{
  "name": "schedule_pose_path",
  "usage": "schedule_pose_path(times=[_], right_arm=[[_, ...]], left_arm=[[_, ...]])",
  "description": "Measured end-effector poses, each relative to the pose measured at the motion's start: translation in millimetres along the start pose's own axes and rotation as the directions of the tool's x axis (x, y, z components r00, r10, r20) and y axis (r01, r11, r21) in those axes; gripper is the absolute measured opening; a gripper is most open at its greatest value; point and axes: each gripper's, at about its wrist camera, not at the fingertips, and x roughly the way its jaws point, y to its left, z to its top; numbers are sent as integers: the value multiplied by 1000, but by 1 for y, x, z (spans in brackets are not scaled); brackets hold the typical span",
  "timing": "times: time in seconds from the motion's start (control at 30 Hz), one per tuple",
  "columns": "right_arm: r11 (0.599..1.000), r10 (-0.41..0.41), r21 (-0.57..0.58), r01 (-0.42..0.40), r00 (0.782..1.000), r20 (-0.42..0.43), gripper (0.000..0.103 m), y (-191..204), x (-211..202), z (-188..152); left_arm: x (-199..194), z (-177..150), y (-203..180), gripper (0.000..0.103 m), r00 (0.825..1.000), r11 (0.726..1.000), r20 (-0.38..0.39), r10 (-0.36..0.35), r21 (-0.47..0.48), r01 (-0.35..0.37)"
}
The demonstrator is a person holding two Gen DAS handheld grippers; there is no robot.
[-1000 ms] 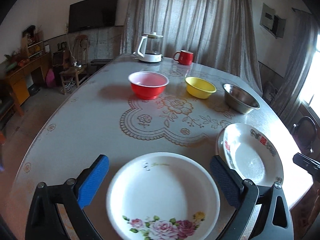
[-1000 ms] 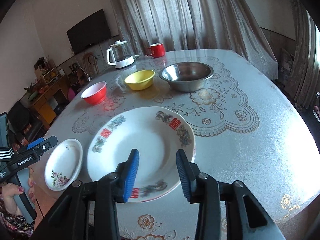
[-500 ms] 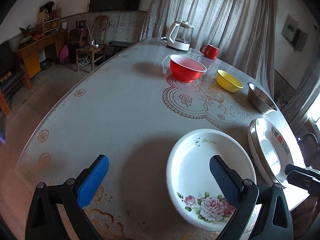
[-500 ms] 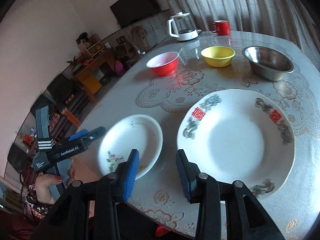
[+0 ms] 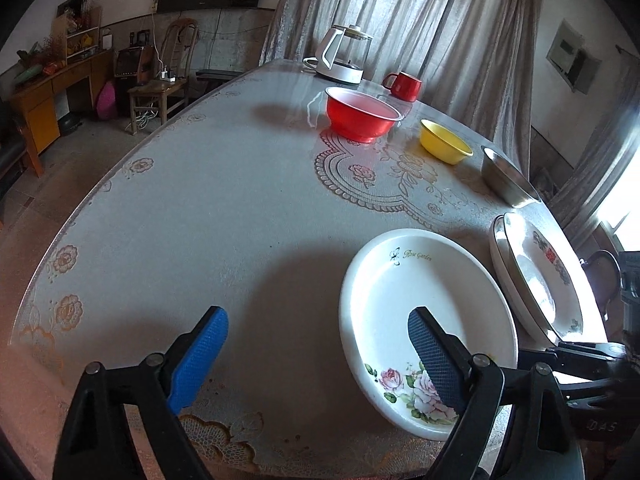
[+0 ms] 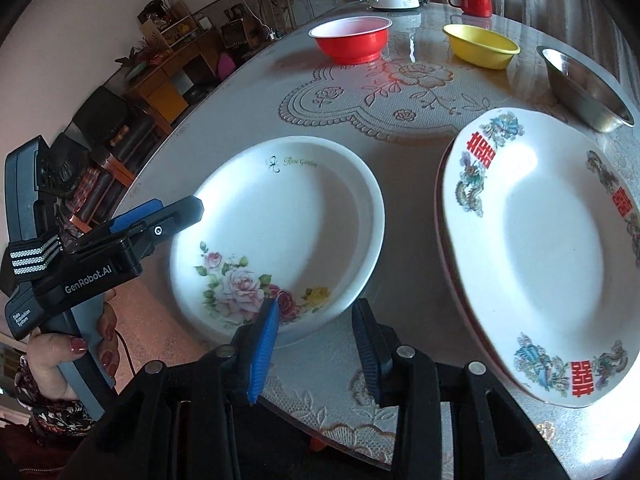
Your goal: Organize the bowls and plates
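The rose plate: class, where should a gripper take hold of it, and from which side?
Grip the rose plate by its raised rim at the near, flower-painted edge, coming in low from the table edge; it lies flat, so only the rim fits between the open right gripper fingers.

Rose-patterned white plate (image 6: 288, 216); red bowl (image 5: 362, 114); yellow bowl (image 5: 444, 142)

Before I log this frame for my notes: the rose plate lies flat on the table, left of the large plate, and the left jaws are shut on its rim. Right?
Not quite. The left gripper has open jaws, gripping nothing; the left wrist view shows it. The rose plate does lie flat on the table, left of the large plate.
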Motion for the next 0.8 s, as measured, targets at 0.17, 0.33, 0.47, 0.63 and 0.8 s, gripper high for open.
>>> schedule_pose_path(times=[0.17, 0.33, 0.47, 0.63, 0.8], right_arm=[[999, -31, -10, 31, 999, 8, 32, 2, 10, 5], [998, -62, -3, 62, 998, 30, 22, -1, 17, 22], [997, -73, -4, 73, 996, 58, 20, -2, 23, 36], [997, -79, -2, 80, 993, 84, 20, -1, 29, 47], [997, -81, -5, 82, 992, 96, 21, 0, 28, 46]], left_arm=[[4, 1, 4, 91, 1000, 1000, -12, -2, -5, 2], [7, 3, 10, 89, 1000, 999, -19, -20, -30, 20], [11, 5, 9, 82, 999, 1000, -30, -15, -15, 15], [12, 10, 9, 82, 999, 999, -14, -30, -16, 30], [18, 14, 10, 73, 999, 999, -24, -47, -20, 46]])
